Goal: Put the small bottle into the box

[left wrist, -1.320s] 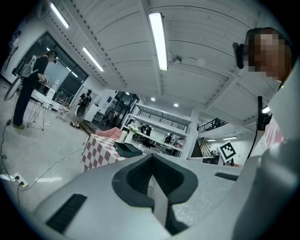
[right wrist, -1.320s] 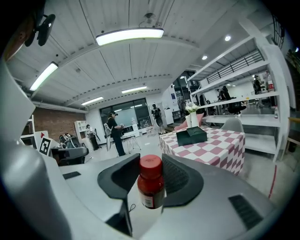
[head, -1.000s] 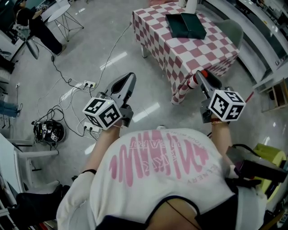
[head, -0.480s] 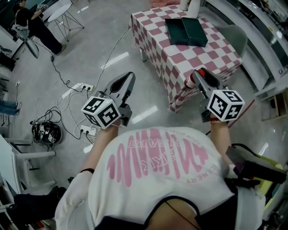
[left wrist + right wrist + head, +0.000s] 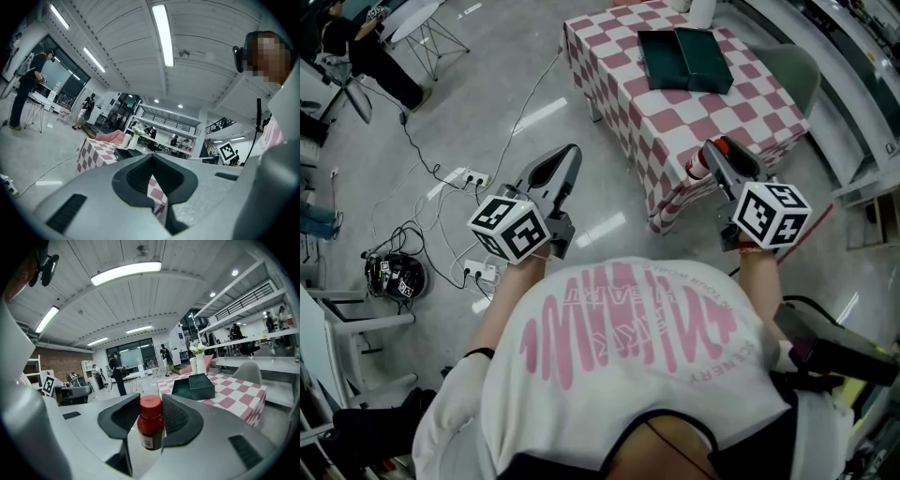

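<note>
My right gripper [image 5: 715, 153] is shut on the small bottle [image 5: 151, 423], which is red with a red cap and a white label. It stands upright between the two pads [image 5: 176, 416]. From the head view the bottle [image 5: 701, 168] pokes out at the jaw tips, just short of the near corner of the table. The dark green box [image 5: 684, 58] lies open, lid beside it, on the pink-and-white checked table [image 5: 712, 108]; the box [image 5: 193, 386] is ahead and right of the bottle. My left gripper [image 5: 570, 155] hangs over the floor left of the table, shut and holding nothing [image 5: 152, 157].
A white vase with flowers [image 5: 199, 361] stands behind the box. Cables and a power strip [image 5: 459, 175] run over the floor at the left, near a dark helmet [image 5: 391, 277]. A grey chair [image 5: 792, 70] sits right of the table. People stand far off.
The table and box have shifted slightly closer and lower in the head view. Both grippers keep their pose; the bottle stays held.
</note>
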A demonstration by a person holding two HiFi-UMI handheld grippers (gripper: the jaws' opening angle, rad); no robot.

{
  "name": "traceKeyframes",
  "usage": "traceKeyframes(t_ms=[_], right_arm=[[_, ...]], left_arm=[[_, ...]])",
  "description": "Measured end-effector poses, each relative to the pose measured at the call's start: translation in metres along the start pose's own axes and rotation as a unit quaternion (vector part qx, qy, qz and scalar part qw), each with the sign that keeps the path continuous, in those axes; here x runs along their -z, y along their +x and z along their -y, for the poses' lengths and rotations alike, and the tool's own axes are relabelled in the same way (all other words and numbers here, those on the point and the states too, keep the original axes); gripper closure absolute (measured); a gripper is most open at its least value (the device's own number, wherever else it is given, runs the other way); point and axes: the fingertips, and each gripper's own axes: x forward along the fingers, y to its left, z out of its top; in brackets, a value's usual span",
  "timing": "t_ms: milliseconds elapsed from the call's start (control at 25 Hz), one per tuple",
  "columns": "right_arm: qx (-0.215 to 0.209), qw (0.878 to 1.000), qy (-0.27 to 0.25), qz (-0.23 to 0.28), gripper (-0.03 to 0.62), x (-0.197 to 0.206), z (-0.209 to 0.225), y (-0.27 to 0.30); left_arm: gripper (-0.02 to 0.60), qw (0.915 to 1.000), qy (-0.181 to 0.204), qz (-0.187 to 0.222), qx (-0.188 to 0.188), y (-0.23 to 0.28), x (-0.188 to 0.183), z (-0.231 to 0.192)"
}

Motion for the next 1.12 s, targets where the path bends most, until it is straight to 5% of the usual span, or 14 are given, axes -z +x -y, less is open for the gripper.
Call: traceKeyframes(t_ms=[680, 1120], right_arm=[[-0.006, 0.999, 0.026, -0.032, 0.450, 0.029, 0.030, 0.028], [0.008, 0.999, 0.012, -0.037, 0.451, 0.005, 0.049, 0.071]], left_arm=[[0.575, 0.9987, -0.030, -0.039, -0.016, 0.031, 0.035, -0.021], [0.575, 0.9986, -0.035, -0.039, 0.005, 0.076, 0.012, -0.052]])
